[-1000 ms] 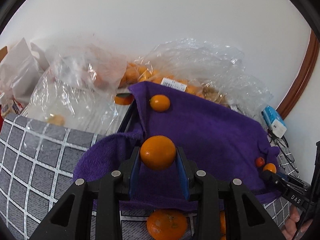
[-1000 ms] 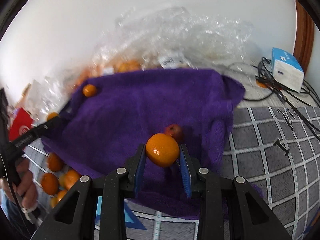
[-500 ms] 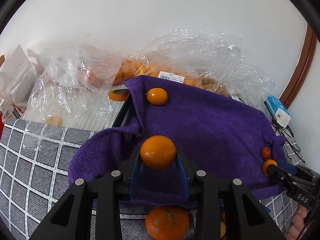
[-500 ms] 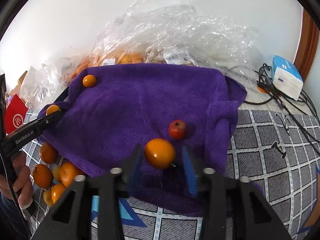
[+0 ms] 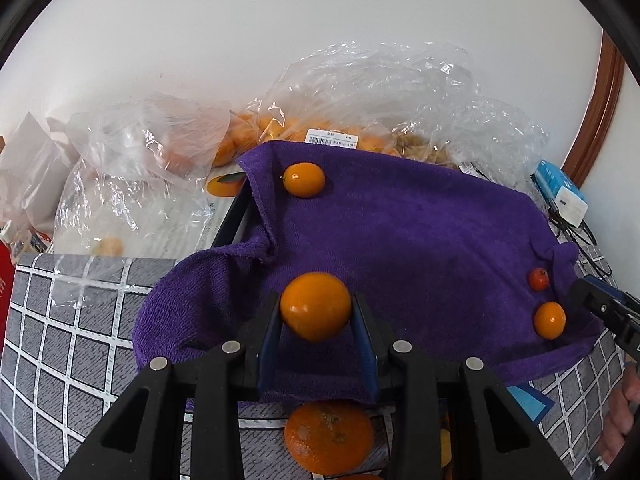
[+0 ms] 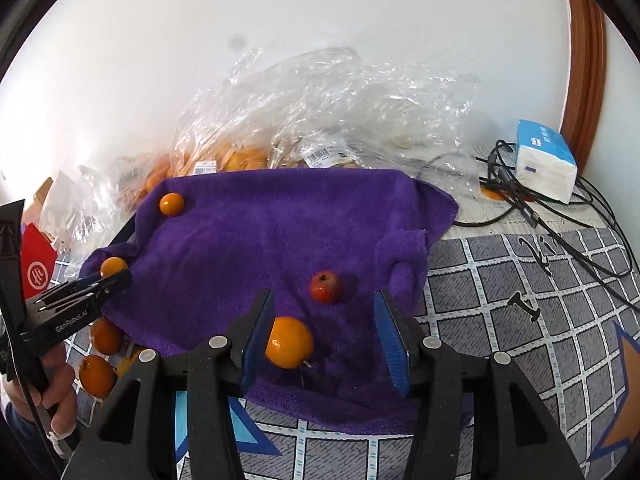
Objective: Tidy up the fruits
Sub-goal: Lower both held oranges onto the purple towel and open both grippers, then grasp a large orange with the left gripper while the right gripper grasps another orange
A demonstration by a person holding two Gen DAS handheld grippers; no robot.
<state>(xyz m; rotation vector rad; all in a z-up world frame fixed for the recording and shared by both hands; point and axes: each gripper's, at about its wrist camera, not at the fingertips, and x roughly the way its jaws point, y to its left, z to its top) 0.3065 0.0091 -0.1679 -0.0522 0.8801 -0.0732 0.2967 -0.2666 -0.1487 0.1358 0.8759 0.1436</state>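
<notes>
- While the left gripper (image 5: 316,322) was clamped on a small orange (image 5: 315,306), that fruit was held just above the near left part of the purple towel (image 5: 400,240).
- The right gripper (image 6: 326,344) was seen with its jaws apart, having just been opening; a second orange (image 6: 289,342) lay on the towel between them, against or just beside the left pad, with the right pad well clear of it.
- A small red fruit (image 6: 326,286) was seen on the towel just beyond that orange, near the towel's right edge.
- A kumquat-like orange fruit (image 5: 303,179) was placed near the far left corner of the towel.
- More oranges (image 6: 98,356) were gathered on the checked grey cloth (image 6: 520,320) off the towel's near left edge, and a larger mandarin (image 5: 328,436) was seen under the left gripper.
- Clear plastic bags (image 6: 328,112) holding more orange fruit were piled against the white wall behind the towel.
- A blue and white tissue pack (image 6: 544,160) and black cables (image 6: 520,196) were seen to the right of the towel.
- A person's hand (image 6: 56,396) was seen on the left gripper's handle.
</notes>
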